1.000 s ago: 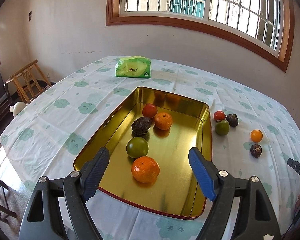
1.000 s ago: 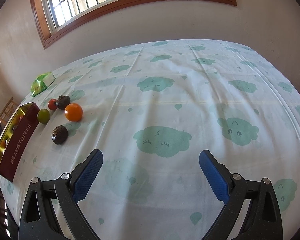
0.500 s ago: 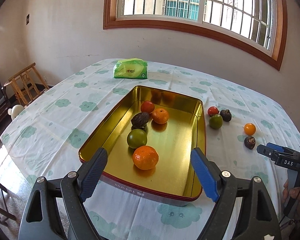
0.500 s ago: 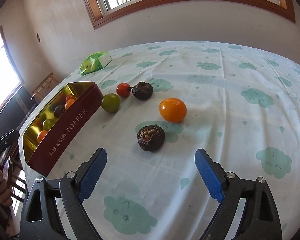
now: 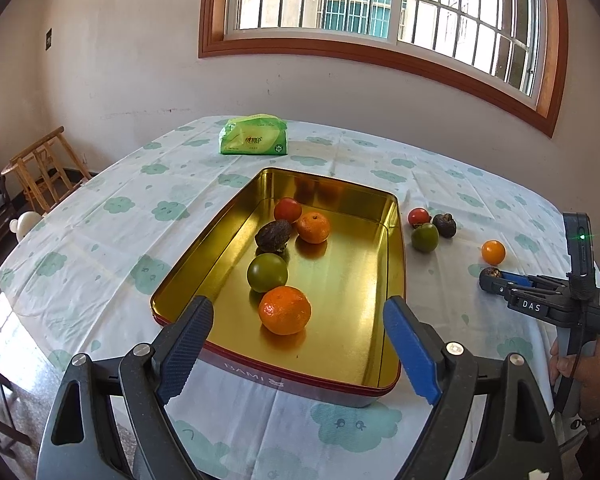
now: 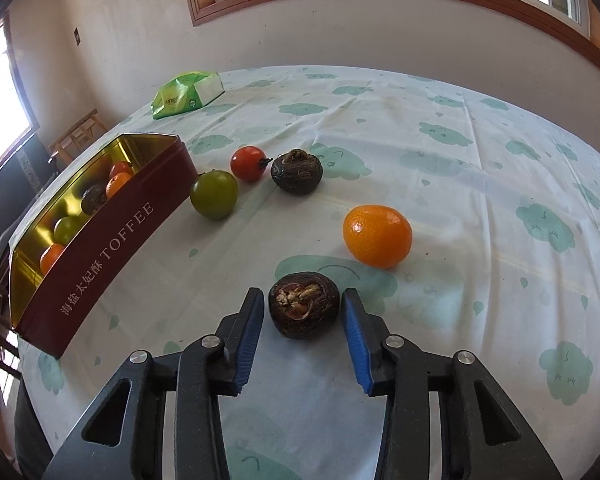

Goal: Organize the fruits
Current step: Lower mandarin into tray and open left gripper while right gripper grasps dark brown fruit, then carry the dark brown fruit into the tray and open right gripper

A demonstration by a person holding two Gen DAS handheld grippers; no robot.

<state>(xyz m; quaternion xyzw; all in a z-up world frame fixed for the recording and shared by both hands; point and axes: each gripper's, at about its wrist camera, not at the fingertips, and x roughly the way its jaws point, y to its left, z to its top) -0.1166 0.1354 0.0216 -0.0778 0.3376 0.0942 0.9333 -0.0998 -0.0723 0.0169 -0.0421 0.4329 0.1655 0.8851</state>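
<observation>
right gripper (image 6: 303,312) fingers closing around the brown wrinkly fruit (image 6: 304,305) (not quite touching yet), left gripper (image 5: 298,344) opening, empty, over the gold tin (image 5: 340,368)

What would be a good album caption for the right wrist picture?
Right tongs closing around a dark brown fruit on the tablecloth, toffee tin waiting nearby.

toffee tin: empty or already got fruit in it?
Partly filled. The toffee tin holds five fruits: two oranges, a green fruit, a dark wrinkled one and a red tomato. Much gold floor is bare, and five more fruits lie on the tablecloth.
</observation>
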